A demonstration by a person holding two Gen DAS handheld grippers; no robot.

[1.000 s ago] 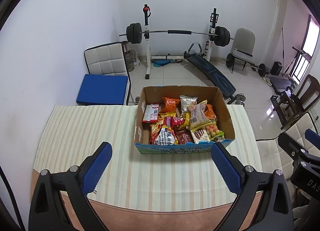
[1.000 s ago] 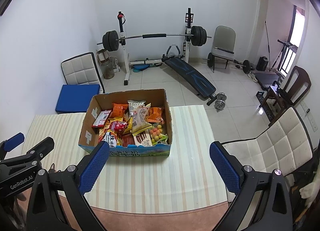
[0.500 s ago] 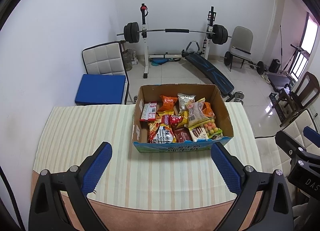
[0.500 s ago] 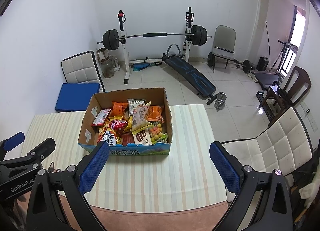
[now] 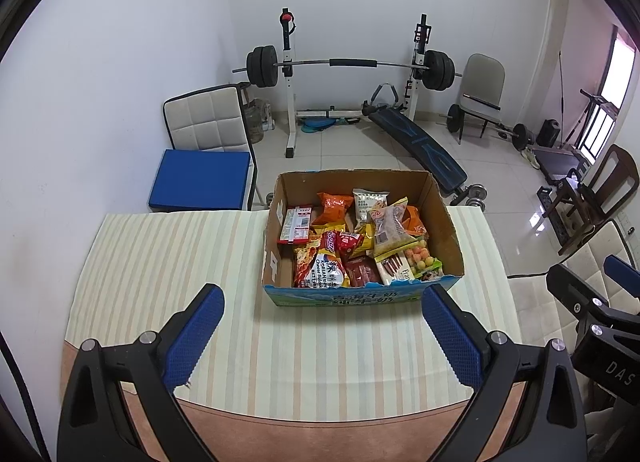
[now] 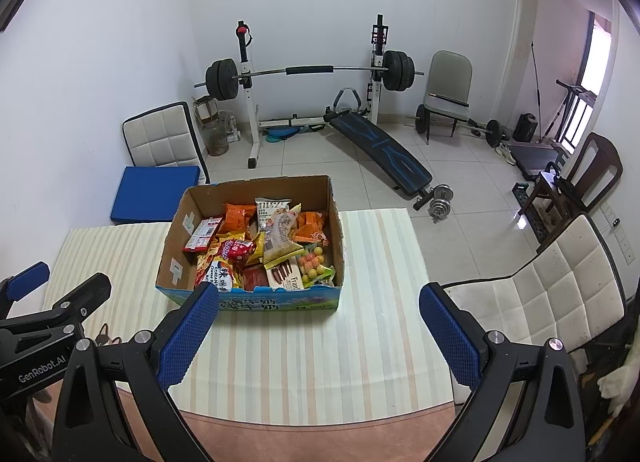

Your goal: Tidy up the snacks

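Note:
An open cardboard box [image 5: 448,222] [image 6: 176,234] full of snack packets stands on the striped tablecloth [image 5: 168,262] [image 6: 380,262]. Inside lie an orange chip bag [image 5: 334,204], a white packet [image 5: 370,200], a red flat packet [image 5: 298,222] and a Korean noodle bag [image 5: 326,274]. My left gripper [image 5: 322,332] is open and empty, held above the near table edge in front of the box. My right gripper [image 6: 320,332] is open and empty, to the right of the left one, which shows at the left of the right wrist view [image 6: 56,302].
A white chair [image 6: 536,294] stands at the table's right side. A chair with a blue cushion [image 5: 200,178] stands behind the table on the left. A barbell rack [image 5: 348,62], an incline bench [image 5: 416,146] and dumbbells [image 6: 440,202] fill the floor beyond.
Both grippers have drifted slightly; the box sits a little further left and lower in the views. Both stay open and empty.

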